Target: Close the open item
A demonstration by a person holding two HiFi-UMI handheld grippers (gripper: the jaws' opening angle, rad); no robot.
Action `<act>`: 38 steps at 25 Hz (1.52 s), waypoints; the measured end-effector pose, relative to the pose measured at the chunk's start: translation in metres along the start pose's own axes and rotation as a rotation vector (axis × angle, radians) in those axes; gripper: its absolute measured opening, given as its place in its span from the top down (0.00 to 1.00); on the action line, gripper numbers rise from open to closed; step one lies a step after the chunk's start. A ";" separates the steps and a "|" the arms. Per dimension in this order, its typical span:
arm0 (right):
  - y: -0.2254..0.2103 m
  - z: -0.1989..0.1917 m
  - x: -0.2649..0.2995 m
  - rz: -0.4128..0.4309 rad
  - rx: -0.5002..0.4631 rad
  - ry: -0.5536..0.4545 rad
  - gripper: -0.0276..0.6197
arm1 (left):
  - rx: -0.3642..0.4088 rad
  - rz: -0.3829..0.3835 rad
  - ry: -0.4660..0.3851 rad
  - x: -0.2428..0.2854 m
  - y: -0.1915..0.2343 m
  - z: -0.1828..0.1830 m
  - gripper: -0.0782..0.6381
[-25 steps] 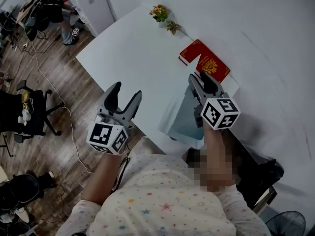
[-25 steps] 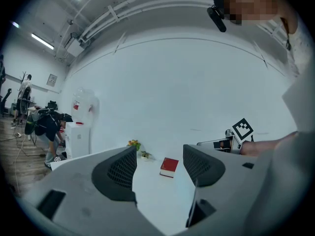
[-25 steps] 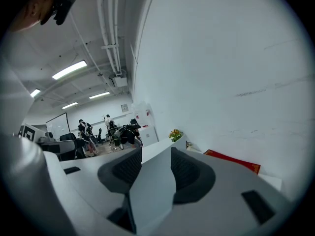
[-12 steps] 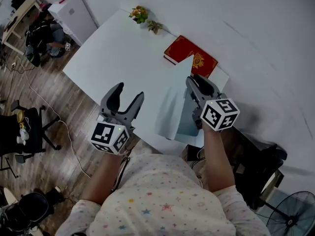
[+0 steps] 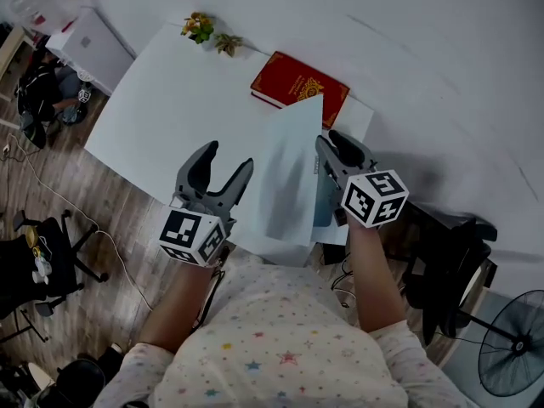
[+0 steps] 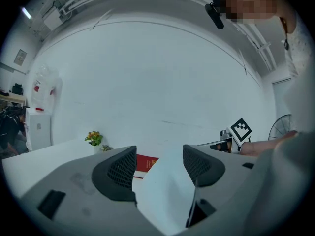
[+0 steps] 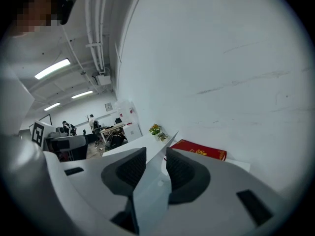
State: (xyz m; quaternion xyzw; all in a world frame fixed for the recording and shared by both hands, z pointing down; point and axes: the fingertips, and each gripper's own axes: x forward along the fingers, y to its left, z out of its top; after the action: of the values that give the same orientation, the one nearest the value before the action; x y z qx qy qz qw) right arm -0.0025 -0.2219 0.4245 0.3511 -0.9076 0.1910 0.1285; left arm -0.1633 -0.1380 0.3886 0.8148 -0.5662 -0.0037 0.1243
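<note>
Right gripper (image 5: pixel 333 143): clamped on the free edge of the raised cover (image 5: pixel 289 168) of a pale folder (image 5: pixel 327 212). In the right gripper view the sheet (image 7: pixel 152 186) is seen pinched between the two pads.

Left gripper (image 5: pixel 227 158): jaws spread wide, nothing grasped. It is held just left of the cover, apart from it.

The folder is located at the near edge of the table (image 5: pixel 170 109), under the right gripper, with its long axis running away from the person. The cover stands steeply, and the bluish inner leaf lies to its right. The closing swing is therefore judged to go down and rightward. The right gripper is the nearer one.

Count: one folder, one red book (image 5: pixel 299 87) beyond it, two small plants (image 5: pixel 200 28) at the far corner.
</note>
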 end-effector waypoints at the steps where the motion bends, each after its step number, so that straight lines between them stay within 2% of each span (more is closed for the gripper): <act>1: -0.004 -0.003 -0.003 -0.022 -0.013 0.008 0.76 | 0.001 -0.012 0.002 0.004 -0.003 0.000 0.48; 5: -0.021 -0.016 -0.015 -0.105 -0.068 0.059 0.74 | 0.003 -0.049 0.010 0.018 -0.013 0.000 0.48; 8: -0.038 -0.026 -0.024 -0.159 -0.070 0.085 0.72 | 0.003 -0.074 0.023 0.028 -0.019 -0.003 0.48; 12: -0.046 -0.032 -0.035 -0.172 -0.050 0.089 0.67 | 0.008 -0.105 0.040 0.039 -0.028 -0.006 0.48; 19: -0.061 -0.048 -0.048 -0.214 -0.029 0.128 0.66 | 0.019 -0.166 0.078 0.055 -0.046 -0.018 0.48; 24: -0.072 -0.055 -0.052 -0.253 -0.028 0.138 0.66 | 0.033 -0.210 0.147 0.066 -0.059 -0.048 0.48; 31: -0.079 -0.063 -0.054 -0.277 -0.012 0.136 0.66 | 0.003 -0.316 0.309 0.073 -0.082 -0.121 0.48; 38: -0.074 -0.066 -0.061 -0.257 0.041 0.108 0.66 | -0.013 -0.357 0.368 0.077 -0.094 -0.149 0.49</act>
State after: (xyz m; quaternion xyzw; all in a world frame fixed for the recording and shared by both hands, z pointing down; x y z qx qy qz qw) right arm 0.0987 -0.2082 0.4802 0.4564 -0.8427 0.2099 0.1935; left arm -0.0277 -0.1488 0.5237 0.8880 -0.3810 0.1193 0.2280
